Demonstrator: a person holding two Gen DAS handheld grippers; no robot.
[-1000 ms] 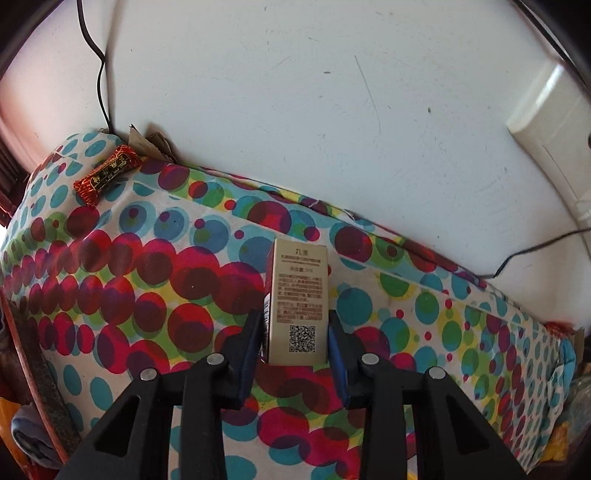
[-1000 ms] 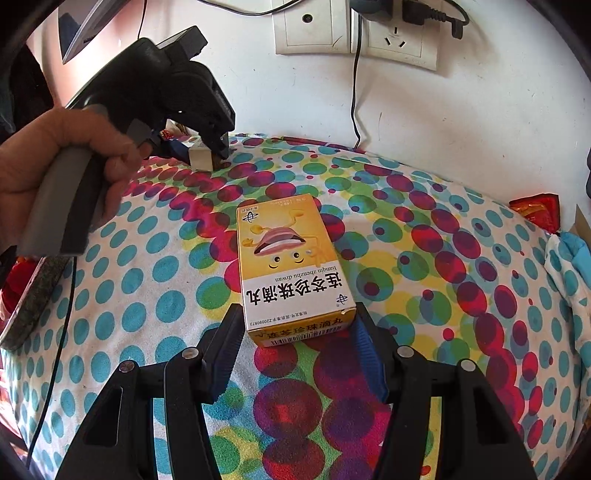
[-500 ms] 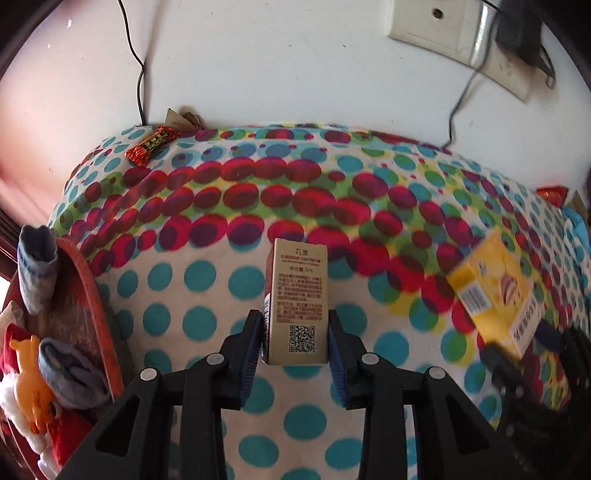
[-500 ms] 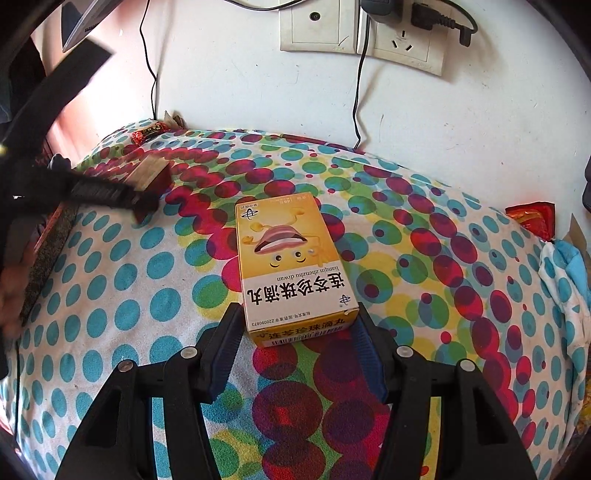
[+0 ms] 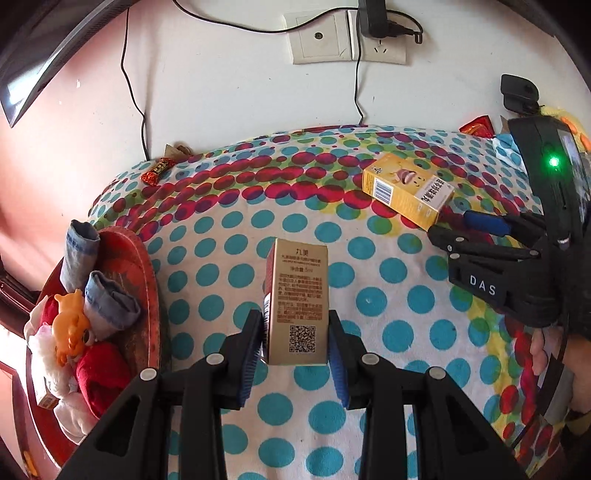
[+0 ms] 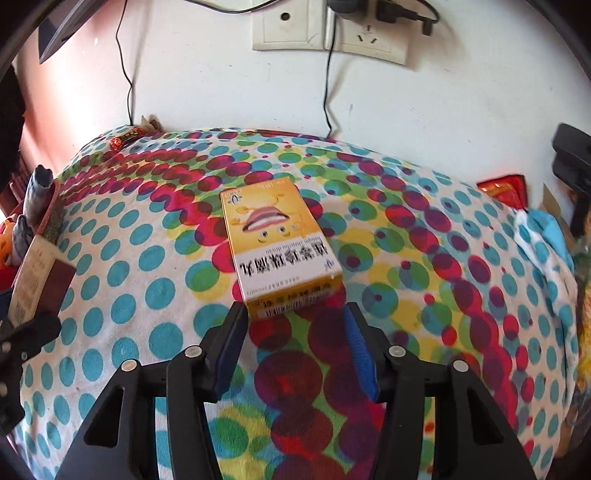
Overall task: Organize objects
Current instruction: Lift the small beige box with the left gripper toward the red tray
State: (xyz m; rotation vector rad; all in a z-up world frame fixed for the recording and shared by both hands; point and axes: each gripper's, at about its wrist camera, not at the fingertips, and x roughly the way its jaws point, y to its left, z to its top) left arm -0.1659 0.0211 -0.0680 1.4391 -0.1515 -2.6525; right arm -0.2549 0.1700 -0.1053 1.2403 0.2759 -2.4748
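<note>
My left hand-held gripper (image 5: 295, 339) clamps the gold box (image 5: 298, 299), tabletop centre. Right hand-held gripper (image 6: 293, 325) spread wide, yellow box (image 6: 279, 247) lying at its 12 o'clock, jaws not pressing.

The right gripper (image 6: 293, 314) has its 2 blue-padded fingers (image 6: 360, 349) spread just behind a yellow box (image 6: 277, 247), which lies flat on the polka-dot cloth (image 6: 443, 295). At the left edge a gold box (image 6: 35, 280) sits in the left gripper (image 6: 18, 332). A wall socket (image 6: 328, 26) hangs above.
</note>
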